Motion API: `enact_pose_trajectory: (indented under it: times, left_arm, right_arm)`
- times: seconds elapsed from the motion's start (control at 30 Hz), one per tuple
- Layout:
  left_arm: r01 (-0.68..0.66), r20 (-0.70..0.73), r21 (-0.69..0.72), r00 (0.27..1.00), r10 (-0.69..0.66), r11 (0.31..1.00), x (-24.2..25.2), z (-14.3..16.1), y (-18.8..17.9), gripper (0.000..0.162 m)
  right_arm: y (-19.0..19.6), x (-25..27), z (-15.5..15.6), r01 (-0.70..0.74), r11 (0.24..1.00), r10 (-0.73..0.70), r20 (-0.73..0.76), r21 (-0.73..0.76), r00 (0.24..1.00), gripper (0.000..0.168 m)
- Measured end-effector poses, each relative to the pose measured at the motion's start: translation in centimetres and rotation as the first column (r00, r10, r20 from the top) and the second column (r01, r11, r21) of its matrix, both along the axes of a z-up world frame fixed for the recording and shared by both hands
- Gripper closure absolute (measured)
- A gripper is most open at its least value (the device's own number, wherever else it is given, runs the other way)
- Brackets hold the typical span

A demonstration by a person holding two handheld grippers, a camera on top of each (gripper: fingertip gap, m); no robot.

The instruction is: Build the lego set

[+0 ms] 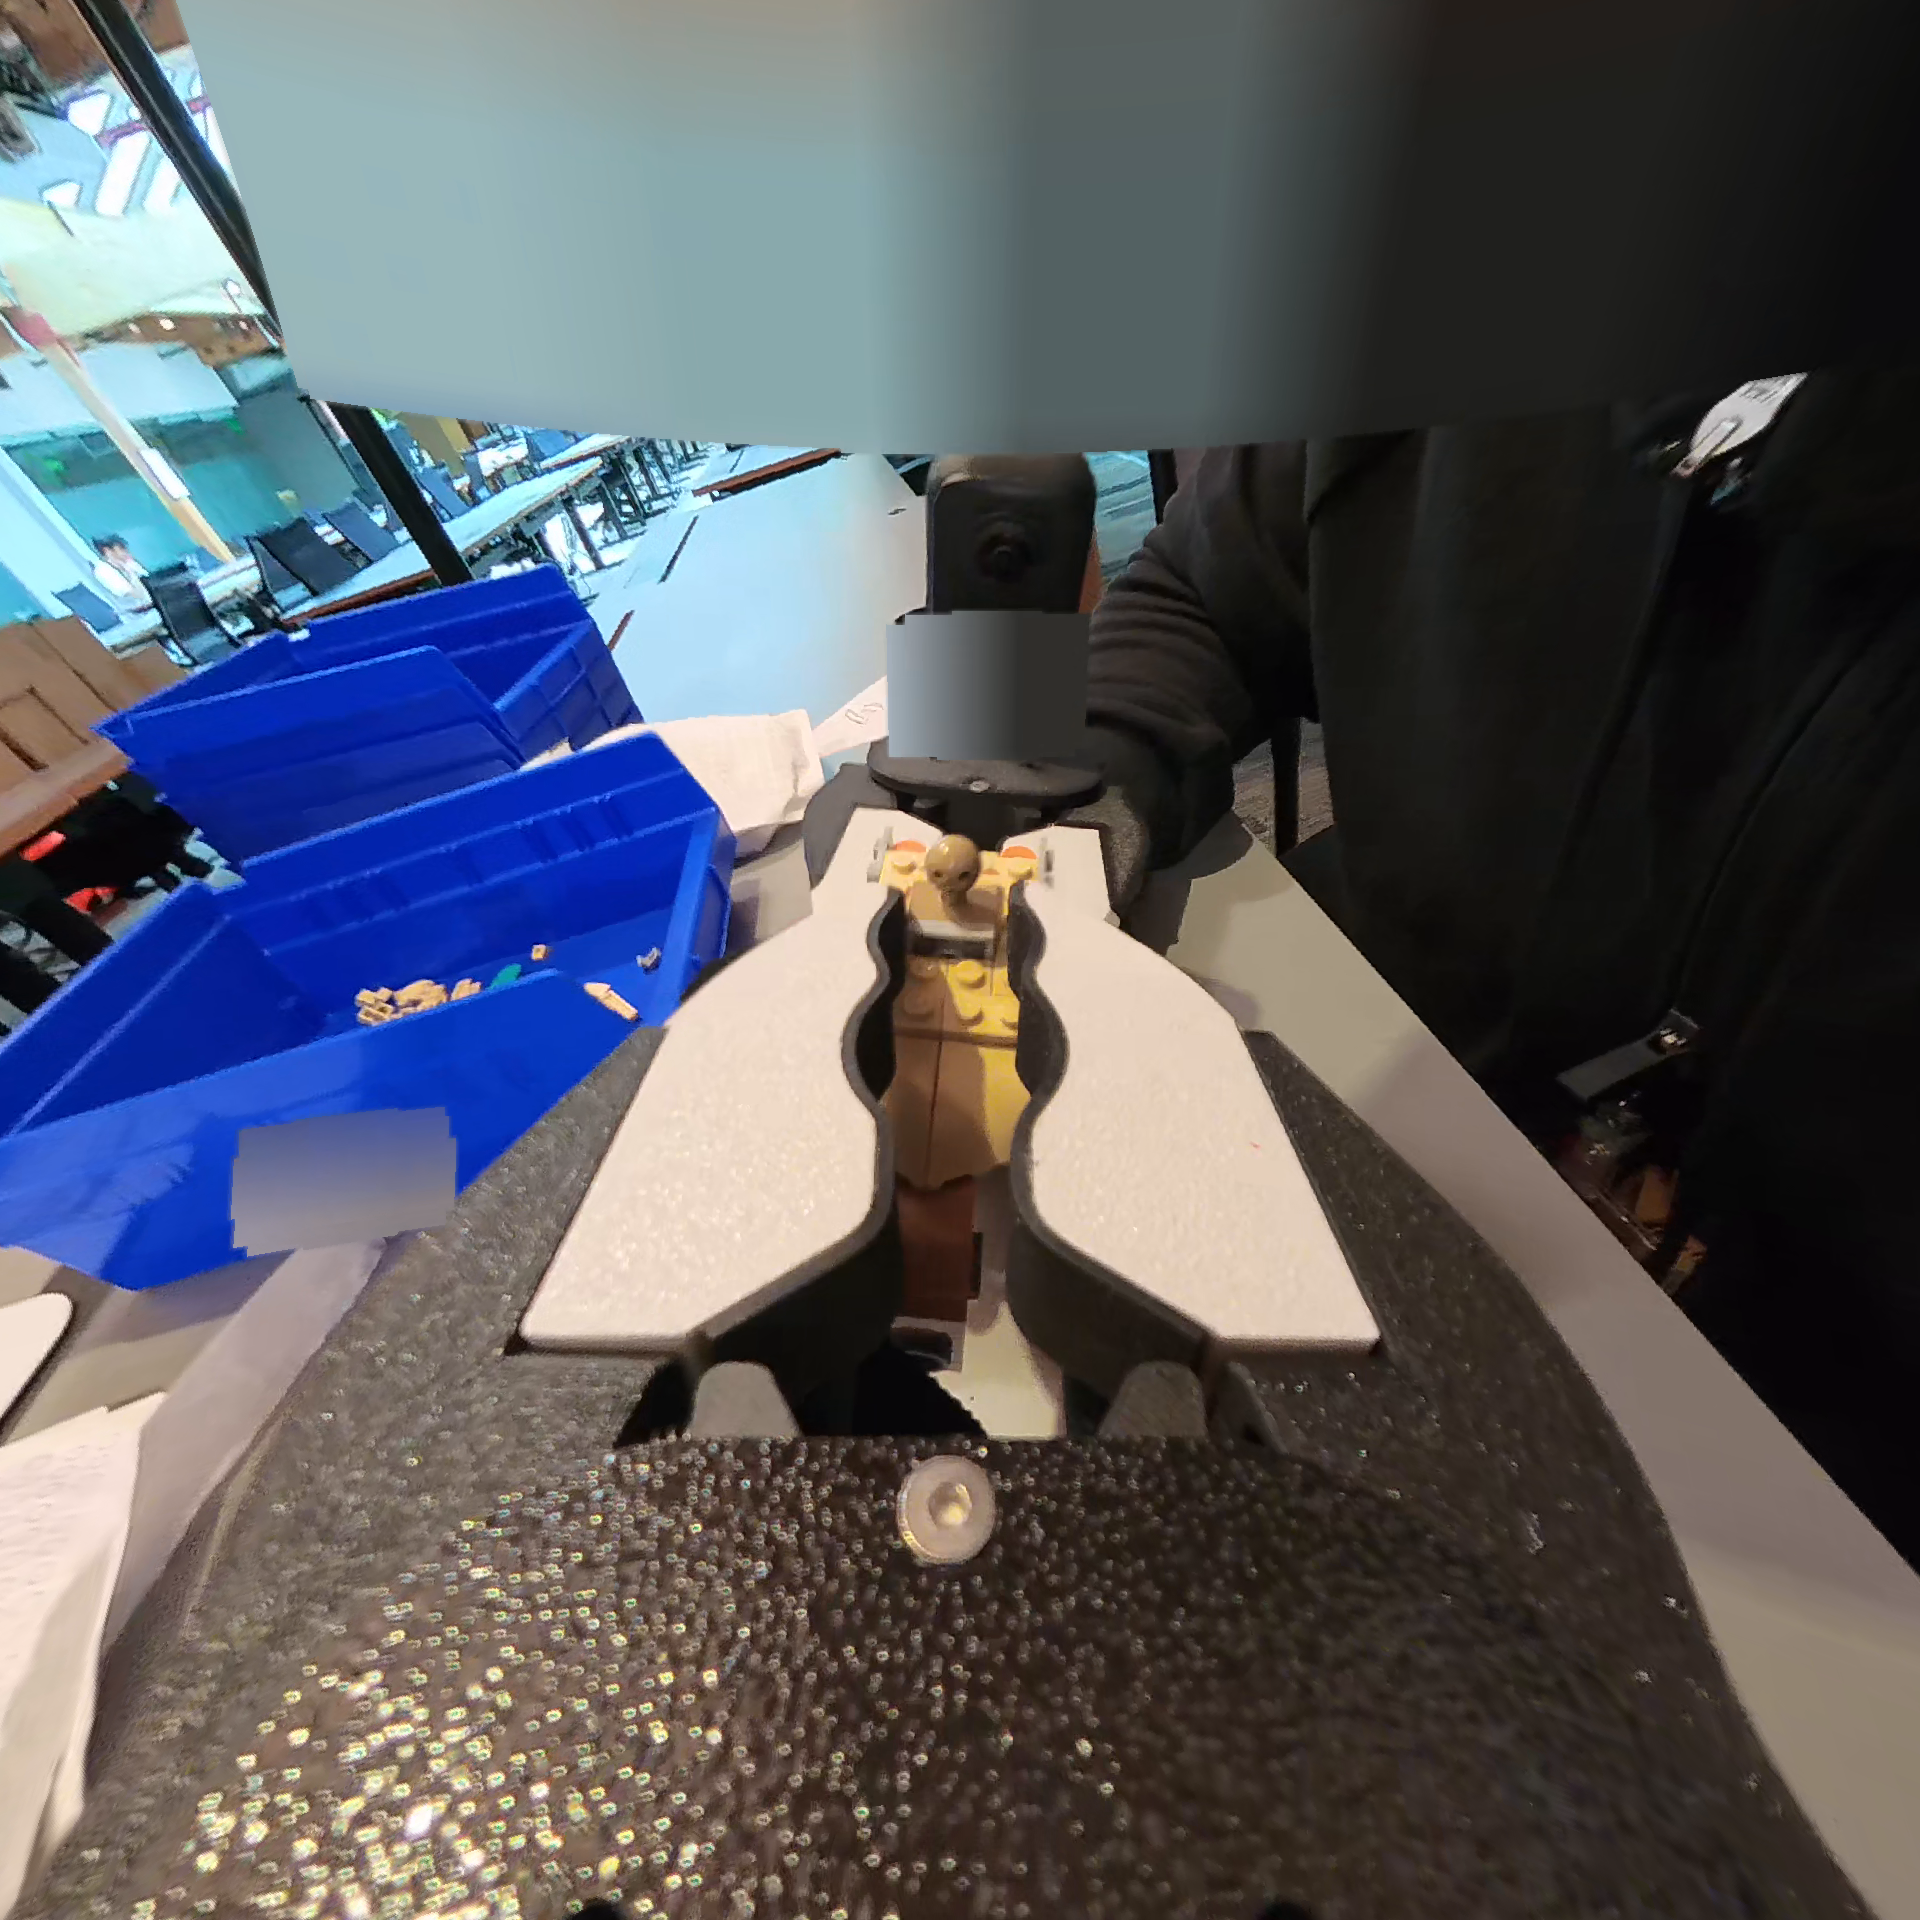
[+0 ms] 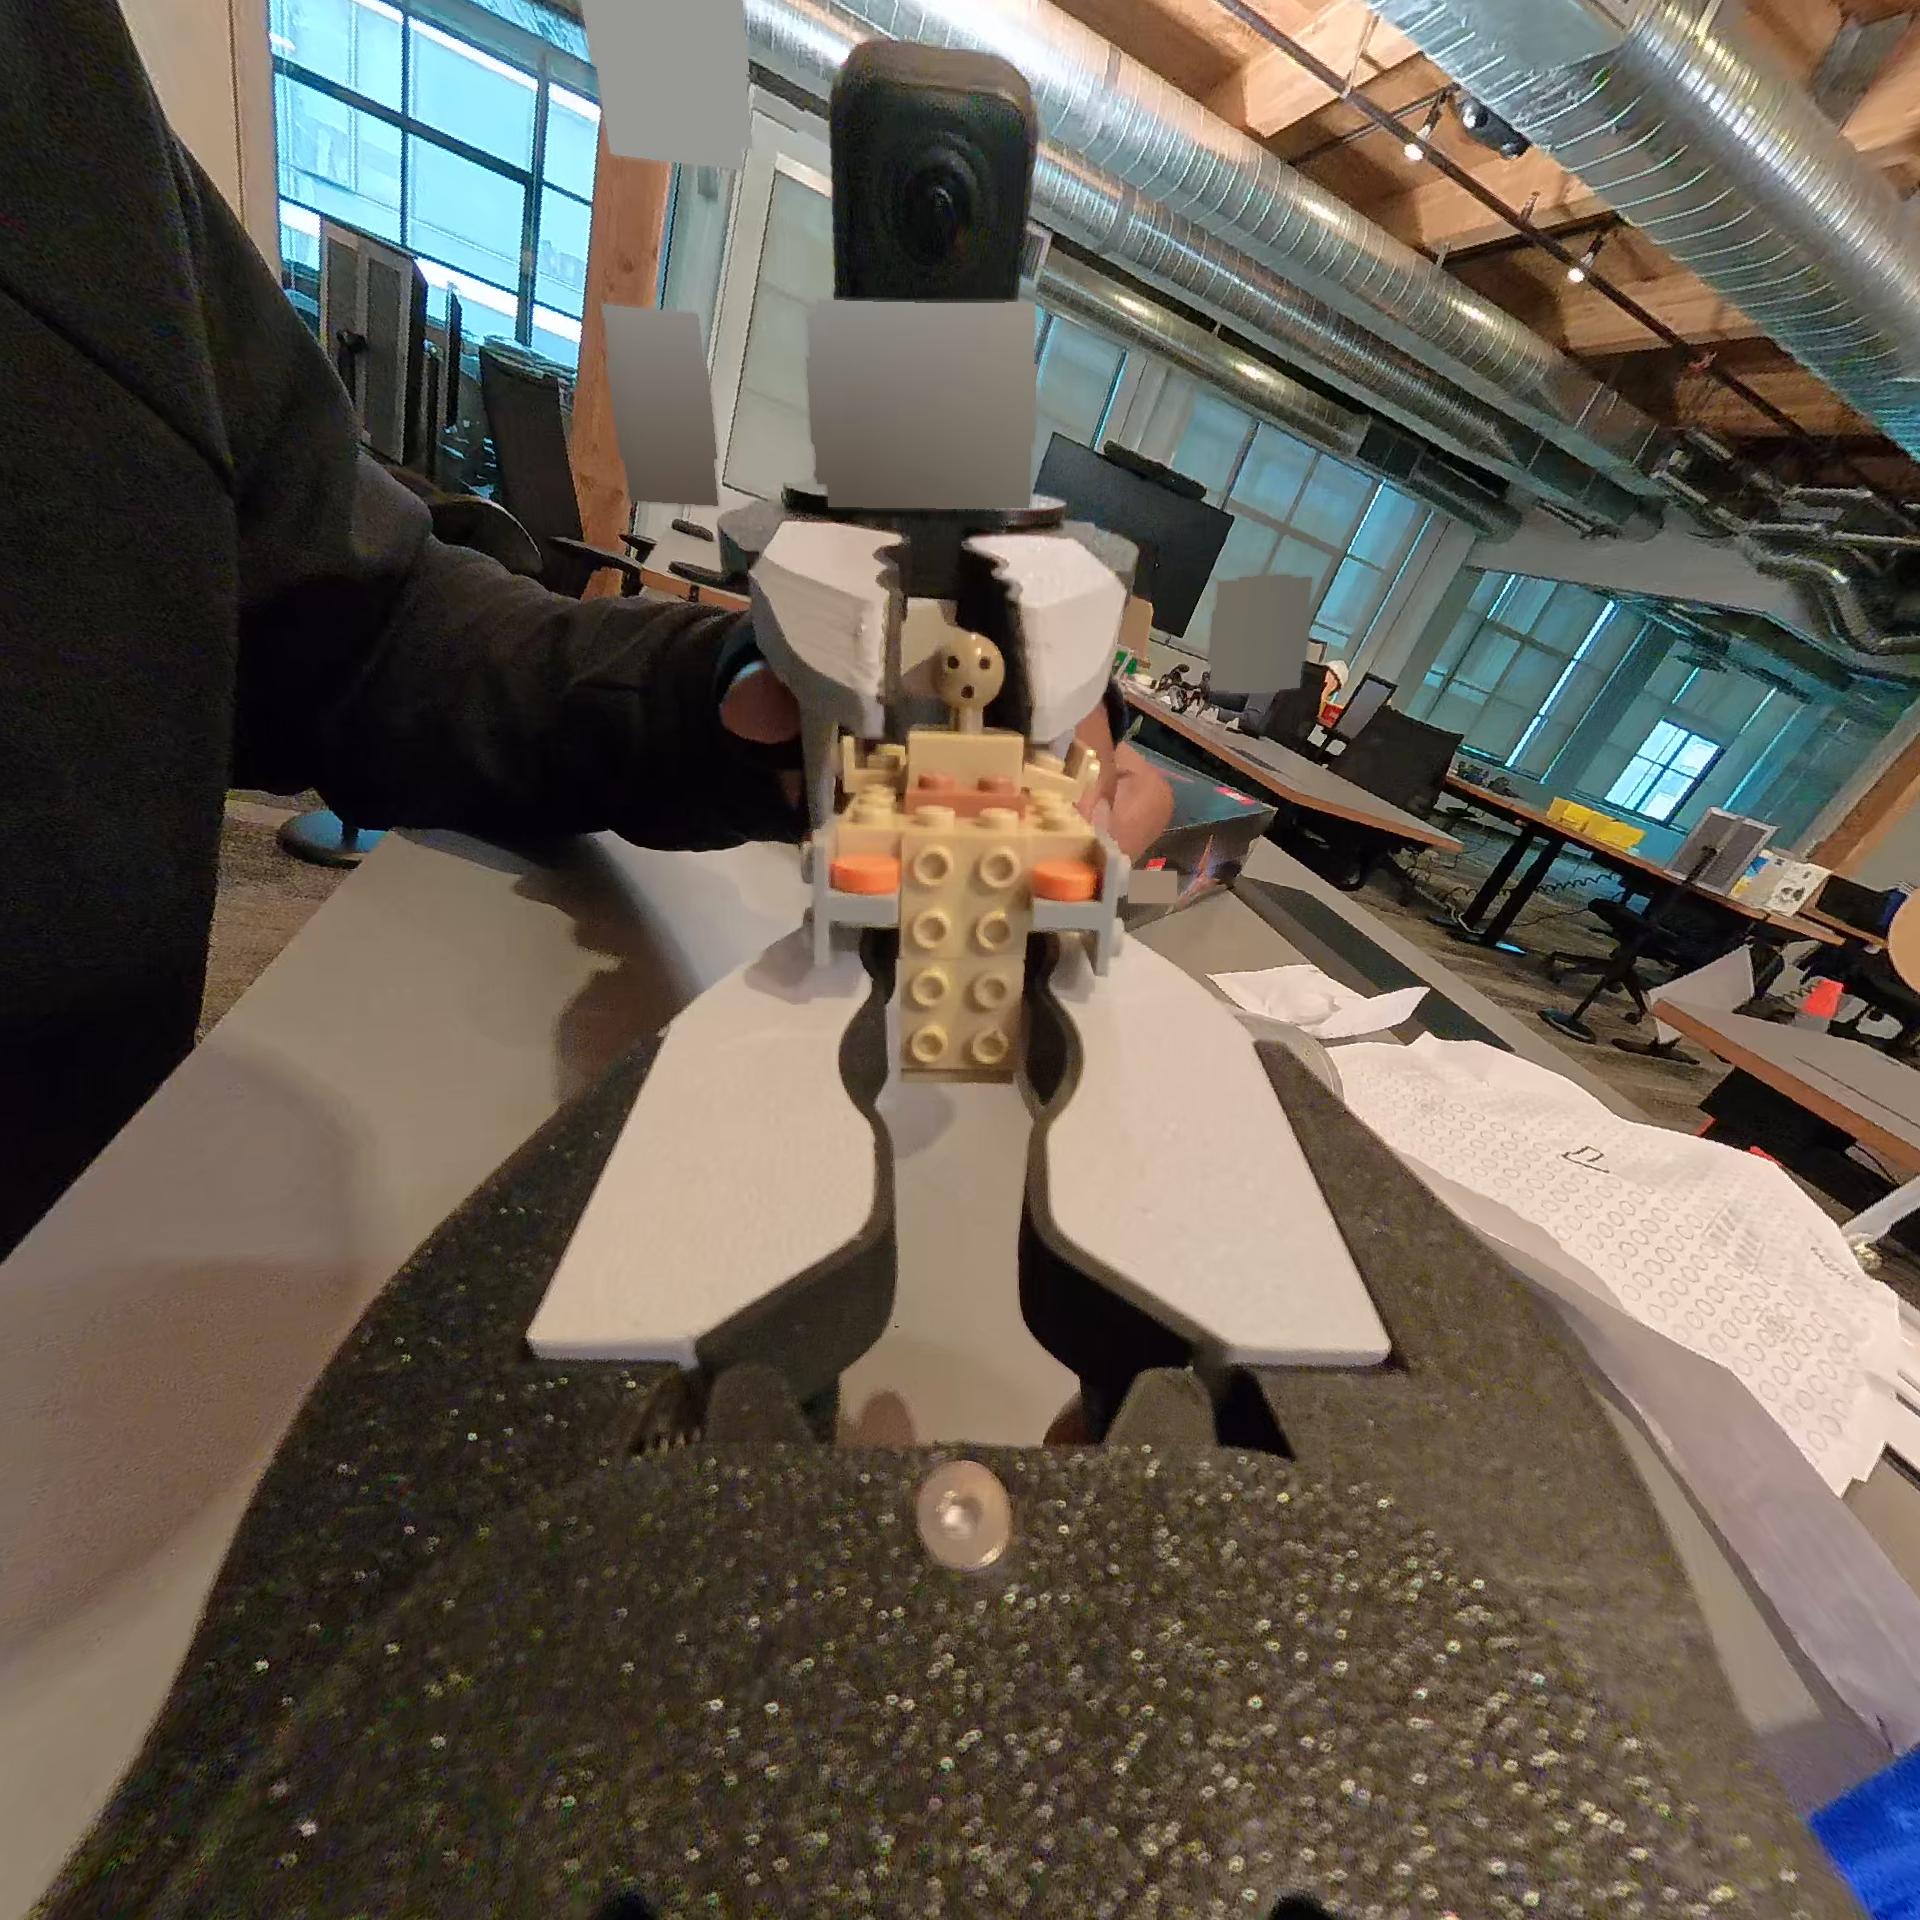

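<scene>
A tan lego model [image 1: 956, 1029] with a brown end and a small round tan knob [image 1: 952, 860] lies lengthwise between the white fingers of my left gripper [image 1: 961, 883], which is shut on it. In the right wrist view the same model [image 2: 961, 862] shows a tan studded stack, grey side bars and two orange round tiles [image 2: 865, 873]. My right gripper [image 2: 958, 987] is shut on the studded stack at its fingertips. The two grippers face each other above the grey table. The left gripper [image 2: 935, 623] shows opposite, its fingers on either side of the knob [image 2: 969, 670].
Blue bins [image 1: 436, 883] stand at the left, the nearest holding several loose tan pieces [image 1: 416, 1000]. White paper sheets [image 2: 1558, 1195] lie on the table [image 2: 364, 1039] at the right, and a dark box [image 2: 1205, 842] stands behind them. A person's dark sleeves flank both grippers. Only a small space, under 4 cm, lies between the two pairs of fingers.
</scene>
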State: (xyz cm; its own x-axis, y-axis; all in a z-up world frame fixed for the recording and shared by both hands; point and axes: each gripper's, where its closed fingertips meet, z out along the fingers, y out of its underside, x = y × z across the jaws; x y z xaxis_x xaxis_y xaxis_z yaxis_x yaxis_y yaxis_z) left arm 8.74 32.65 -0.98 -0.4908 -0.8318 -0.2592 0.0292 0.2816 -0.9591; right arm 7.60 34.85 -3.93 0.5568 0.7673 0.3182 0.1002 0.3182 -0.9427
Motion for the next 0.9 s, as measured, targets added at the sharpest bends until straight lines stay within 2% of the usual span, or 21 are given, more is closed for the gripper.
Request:
enact_pose_trajectory:
  times: [0.13, 0.23, 0.33, 0.53, 0.7, 0.9]
  left_arm:
    - [0.018, 0.046, -0.050, 0.999, -0.016, 0.999, -0.7, 1.9, -0.1, 0.144]
    - [-0.046, 0.019, -0.100, 0.999, 0.048, 0.994, -0.5, 3.0, 1.4, 0.144]
    - [-0.080, -0.116, -0.117, 0.991, 0.066, 0.990, 0.0, 1.8, 2.3, 0.143]
    - [-0.076, -0.245, -0.134, 0.969, 0.041, 0.988, 0.4, -0.1, 2.3, 0.145]
    - [-0.074, -0.294, -0.121, 0.955, 0.035, 0.990, 0.4, -0.8, 2.2, 0.147]
    - [-0.085, -0.296, -0.040, 0.953, 0.070, 0.996, 0.3, -0.9, 2.1, 0.154]
  right_arm:
    - [0.1, 0.1, 0.0, 0.005, 1.000, -0.005, 0.001, -0.002, 1.000, 0.146]
    - [0.0, -0.1, -0.2, -0.001, 1.000, 0.001, 0.014, 0.002, 1.000, 0.146]
    - [-0.1, -0.3, -0.5, -0.005, 1.000, 0.004, 0.037, 0.010, 0.999, 0.146]
    - [-0.2, -0.6, -0.8, 0.000, 1.000, -0.002, 0.072, 0.030, 0.997, 0.146]
    - [-0.1, -0.6, -1.0, 0.015, 0.999, -0.019, 0.090, 0.037, 0.996, 0.146]
    - [0.2, -0.4, -1.0, 0.029, 0.999, -0.031, 0.083, 0.027, 0.996, 0.146]
